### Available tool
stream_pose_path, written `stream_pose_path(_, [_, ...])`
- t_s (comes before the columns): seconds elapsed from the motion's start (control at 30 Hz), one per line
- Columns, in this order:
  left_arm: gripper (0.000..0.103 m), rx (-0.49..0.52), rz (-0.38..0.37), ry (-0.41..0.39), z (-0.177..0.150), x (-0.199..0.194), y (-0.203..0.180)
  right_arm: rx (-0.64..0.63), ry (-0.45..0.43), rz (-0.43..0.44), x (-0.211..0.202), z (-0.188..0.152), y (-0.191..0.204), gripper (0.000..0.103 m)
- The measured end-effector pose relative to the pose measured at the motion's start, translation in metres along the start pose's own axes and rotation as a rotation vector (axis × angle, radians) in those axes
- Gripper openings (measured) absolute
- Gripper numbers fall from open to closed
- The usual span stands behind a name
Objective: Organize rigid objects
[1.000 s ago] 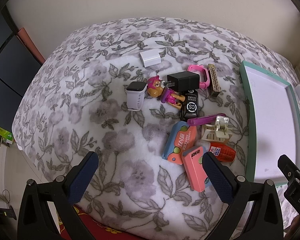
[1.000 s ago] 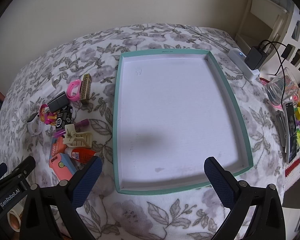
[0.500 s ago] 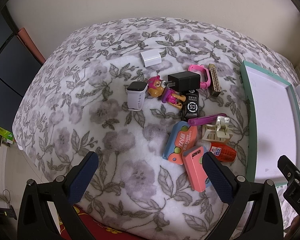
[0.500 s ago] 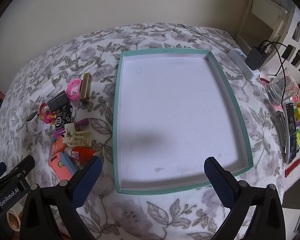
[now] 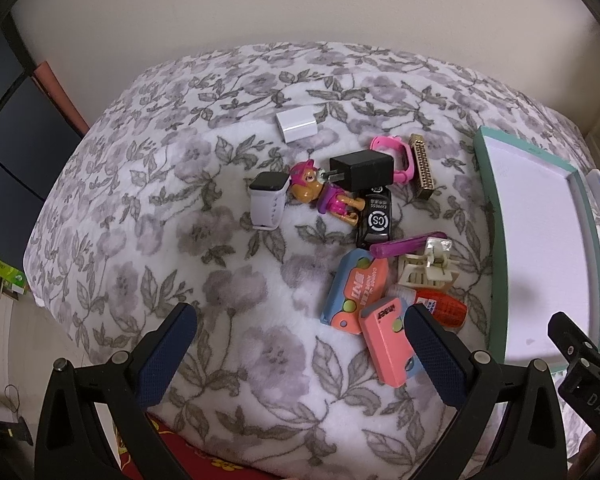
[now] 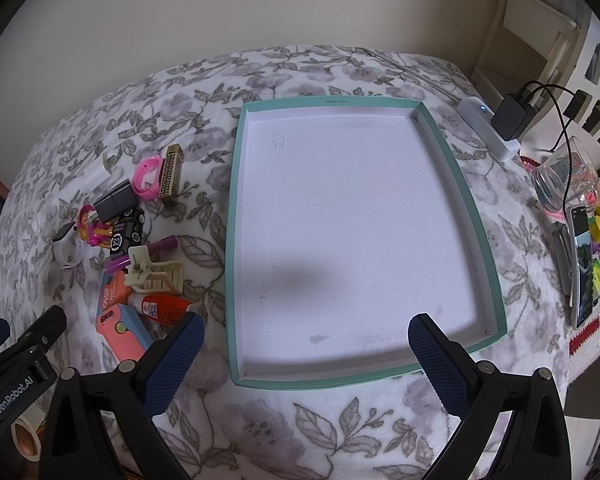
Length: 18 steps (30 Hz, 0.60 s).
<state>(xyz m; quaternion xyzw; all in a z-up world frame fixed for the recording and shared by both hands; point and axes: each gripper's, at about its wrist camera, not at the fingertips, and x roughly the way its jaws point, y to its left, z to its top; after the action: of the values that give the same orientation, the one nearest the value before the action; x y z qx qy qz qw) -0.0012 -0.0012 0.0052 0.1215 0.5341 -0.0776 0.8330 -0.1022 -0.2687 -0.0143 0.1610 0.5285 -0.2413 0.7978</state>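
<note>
Both jaws stand wide apart, holding nothing: the left gripper (image 5: pixel 300 340) hangs over bare blanket (image 5: pixel 148 200) near the clutter, the right gripper (image 6: pixel 304 340) over the tray's (image 6: pixel 236 240) near rim. The tray holds nothing but a shadow. Left of it lies the heap: pink case (image 5: pixel 388 344), partly hidden by a left fingertip (image 5: pixel 432 356), overlapping an orange card (image 5: pixel 356 292); glue bottle (image 5: pixel 440 308) under a cream clip (image 5: pixel 424 272); toy pup (image 5: pixel 320 192) against a black charger (image 5: pixel 362 170). A white cube (image 5: pixel 297 123) sits apart (small print unreadable). Open blanket runs left of the heap.
</note>
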Motion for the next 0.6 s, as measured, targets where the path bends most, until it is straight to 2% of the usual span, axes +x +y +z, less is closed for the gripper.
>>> stream_pose_path(0.23, [0.103, -0.004, -0.016, -0.03, 0.001, -0.004, -0.002, -0.004, -0.008, 0.008, -0.001, 0.001, 0.001, 0.103])
stream_pose_path(0.47, [0.103, -0.112, 0.014, -0.119, 0.016, -0.004, 0.022, -0.067, -0.06, 0.102, 0.003, 0.017, 0.025, 0.103])
stream_pose_path(0.6, [0.103, -0.157, -0.013, -0.017, 0.023, 0.016, 0.036, -0.132, -0.051, 0.13, 0.014, 0.018, 0.049, 0.103])
